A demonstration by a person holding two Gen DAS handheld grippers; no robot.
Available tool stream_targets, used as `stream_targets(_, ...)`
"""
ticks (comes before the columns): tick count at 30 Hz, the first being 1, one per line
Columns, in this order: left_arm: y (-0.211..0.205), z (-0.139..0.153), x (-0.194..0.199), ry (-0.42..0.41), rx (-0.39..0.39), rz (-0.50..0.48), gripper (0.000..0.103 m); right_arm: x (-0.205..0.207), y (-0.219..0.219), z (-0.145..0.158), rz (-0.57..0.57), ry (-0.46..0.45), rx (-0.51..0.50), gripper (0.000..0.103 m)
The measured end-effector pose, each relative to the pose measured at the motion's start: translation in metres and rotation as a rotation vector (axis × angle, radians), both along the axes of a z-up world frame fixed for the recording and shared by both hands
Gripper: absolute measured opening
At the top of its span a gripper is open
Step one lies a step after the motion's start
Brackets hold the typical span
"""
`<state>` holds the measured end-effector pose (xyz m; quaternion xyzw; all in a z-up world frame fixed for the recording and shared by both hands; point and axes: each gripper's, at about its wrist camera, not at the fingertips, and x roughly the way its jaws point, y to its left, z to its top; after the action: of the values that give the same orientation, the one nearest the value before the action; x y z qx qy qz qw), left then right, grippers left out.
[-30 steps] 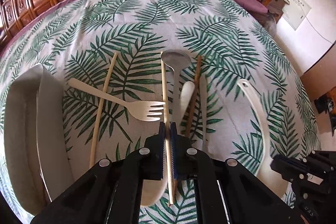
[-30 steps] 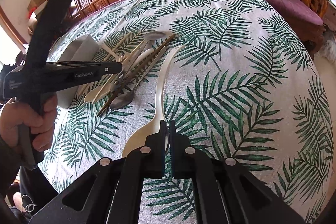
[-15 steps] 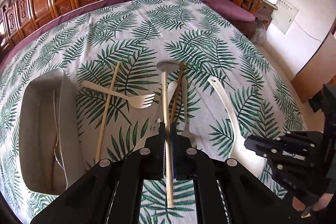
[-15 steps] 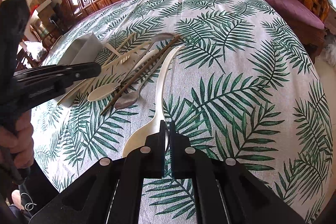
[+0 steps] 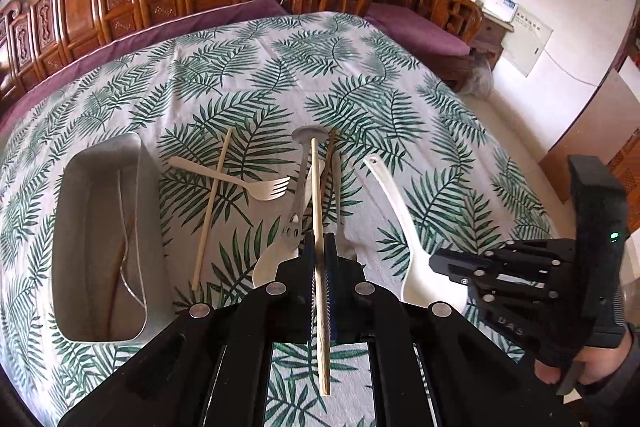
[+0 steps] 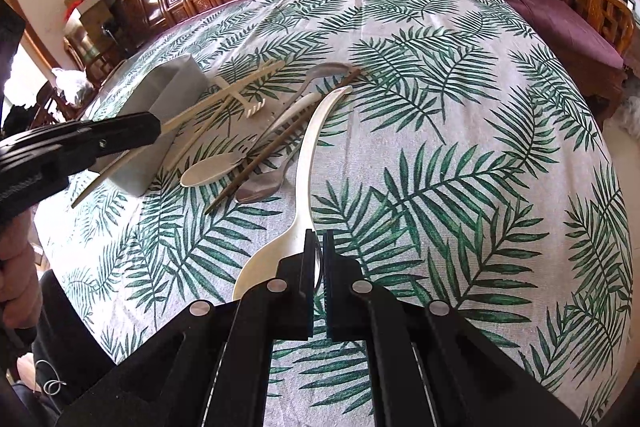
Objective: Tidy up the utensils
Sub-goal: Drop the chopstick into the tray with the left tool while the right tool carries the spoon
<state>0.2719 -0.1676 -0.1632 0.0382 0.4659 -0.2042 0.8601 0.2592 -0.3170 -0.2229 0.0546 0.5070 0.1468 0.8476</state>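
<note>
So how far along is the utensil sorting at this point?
Early. The grey bin already holds a couple of pieces, one looks like a brown chopstick. In hand: the left gripper is shut on a pale chopstick; the right gripper is shut at the white ladle. Left on the cloth: a fork, another chopstick, spoons and a dark chopstick.

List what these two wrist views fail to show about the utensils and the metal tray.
- Metal tray contents: left wrist view shows only thin shapes in shadow; in the right wrist view the left gripper blocks it.
- White ladle bowel end: right gripper covers it, so its grip is unclear.
- Held chopstick: middle hidden between the left gripper's fingers.
</note>
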Motion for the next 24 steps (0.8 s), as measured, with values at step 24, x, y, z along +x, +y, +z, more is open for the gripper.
stream_targets(24, 0.122, 0.034, 0.012, -0.091, -0.023, 0.111, 0.004, 0.017, 0.083, 0.057, 0.063, -0.096, -0.030, 0.004)
